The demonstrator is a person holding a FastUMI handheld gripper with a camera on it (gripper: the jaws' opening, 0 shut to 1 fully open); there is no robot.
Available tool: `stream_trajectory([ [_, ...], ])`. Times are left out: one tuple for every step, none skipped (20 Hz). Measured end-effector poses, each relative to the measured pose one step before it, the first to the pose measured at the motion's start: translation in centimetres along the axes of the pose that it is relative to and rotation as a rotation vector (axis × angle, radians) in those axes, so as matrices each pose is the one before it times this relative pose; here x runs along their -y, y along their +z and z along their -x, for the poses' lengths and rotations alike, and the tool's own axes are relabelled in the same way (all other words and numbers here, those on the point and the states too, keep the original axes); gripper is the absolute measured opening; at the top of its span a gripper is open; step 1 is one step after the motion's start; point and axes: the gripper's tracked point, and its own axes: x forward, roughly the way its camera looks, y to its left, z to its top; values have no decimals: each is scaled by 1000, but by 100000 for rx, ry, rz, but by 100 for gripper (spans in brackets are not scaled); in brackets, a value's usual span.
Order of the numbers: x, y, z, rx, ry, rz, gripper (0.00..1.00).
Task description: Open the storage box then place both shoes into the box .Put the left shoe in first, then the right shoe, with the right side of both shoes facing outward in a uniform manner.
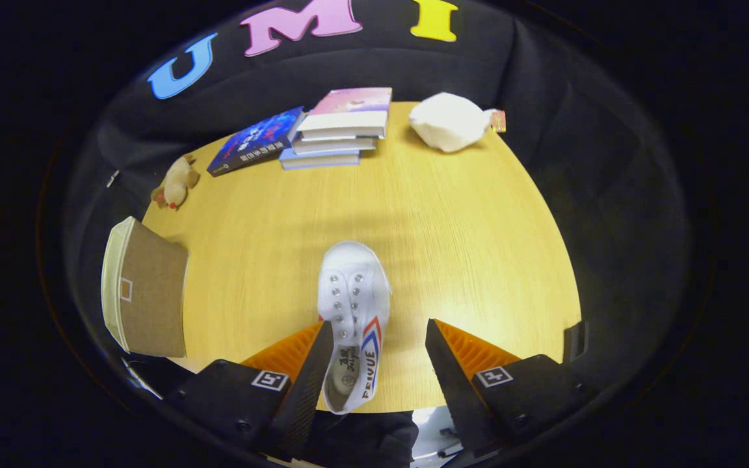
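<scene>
We see the jaws (380, 354) standing wide apart over the near edge of the wooden table (465, 234), with the white shoe (354, 318) lying between them, close against the left finger and pointing its toe away. The brown storage box (147, 292) sits off to the left at the table's edge. Beyond lie a small plush toy (177, 182), a dark book (256, 142), a stack of books (342, 127) and a white pouch (449, 121), all well clear of the shoe.
</scene>
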Motion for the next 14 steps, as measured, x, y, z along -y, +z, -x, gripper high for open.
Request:
stream_trajectory([
  [-85,-452,-859,-2622,2054,-3532,86],
  [163,-225,-624,-2423,1962,-3362,83],
  [-195,-182,-753,-2506,1988,-3119,81],
  [-474,-342,-1012,-2510,918,-2039,81],
  [-263,-136,-612,-2185,1051,-754,81],
  [-324,-67,-616,-1331,583,-159,81],
  [-73,-240,-490,-1660,-471,619,72],
  [-109,-79,-584,-1049,-800,1458,72],
  [-141,31,-292,-782,-178,1507,72],
  [-84,-128,-361,-805,-1395,1284,65],
  [222,-21,-229,-572,-2497,2359,58],
  [1300,-136,-656,-873,-6199,5099,57],
  [-98,32,155,185,-529,3076,27],
  [-132,30,306,-360,-658,1541,27],
])
